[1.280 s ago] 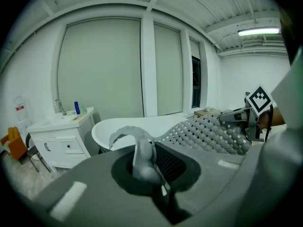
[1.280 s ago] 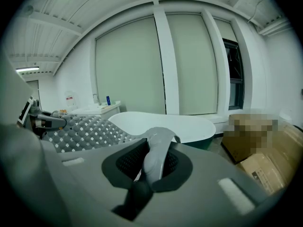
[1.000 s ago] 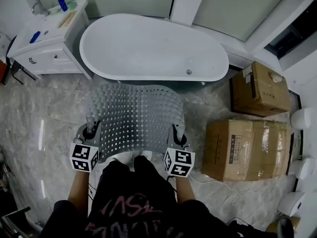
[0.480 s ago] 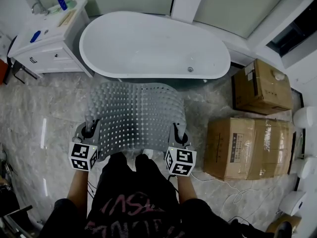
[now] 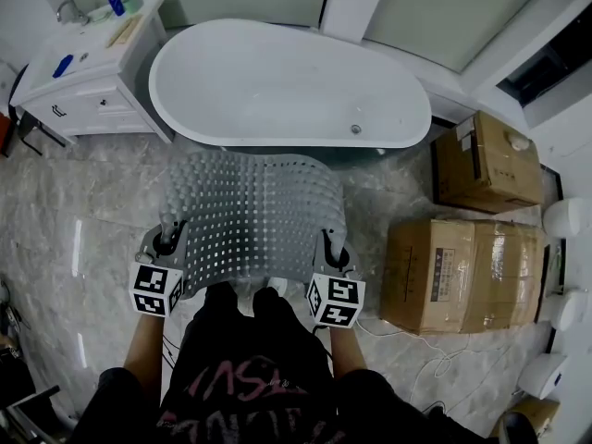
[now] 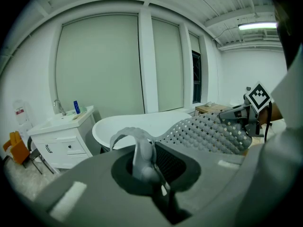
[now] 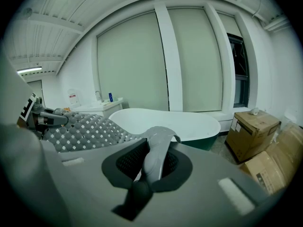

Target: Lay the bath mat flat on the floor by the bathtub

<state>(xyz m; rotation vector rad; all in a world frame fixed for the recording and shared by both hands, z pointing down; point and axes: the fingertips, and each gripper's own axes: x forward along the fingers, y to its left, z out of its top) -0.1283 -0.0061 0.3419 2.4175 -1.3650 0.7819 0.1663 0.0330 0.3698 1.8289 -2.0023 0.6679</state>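
Mat (image 5: 252, 215) mid-frame, arched above floor (image 5: 92, 202). Long axis runs left-right, parallel to tub (image 5: 287, 86) just above. Left tool (image 5: 167, 240) and right tool (image 5: 332, 248) each clamp a near corner, level with each other.

Rubbery perforated bath mat (image 5: 252, 213); glossy marble floor (image 5: 83, 206).

A black, seemingly short-sleeved shirt (image 5: 242, 382) bears pinkish-red lettering. The grey left gripper (image 5: 169, 240) and right gripper (image 5: 334, 250) each carry a cube with black-and-white square markers.
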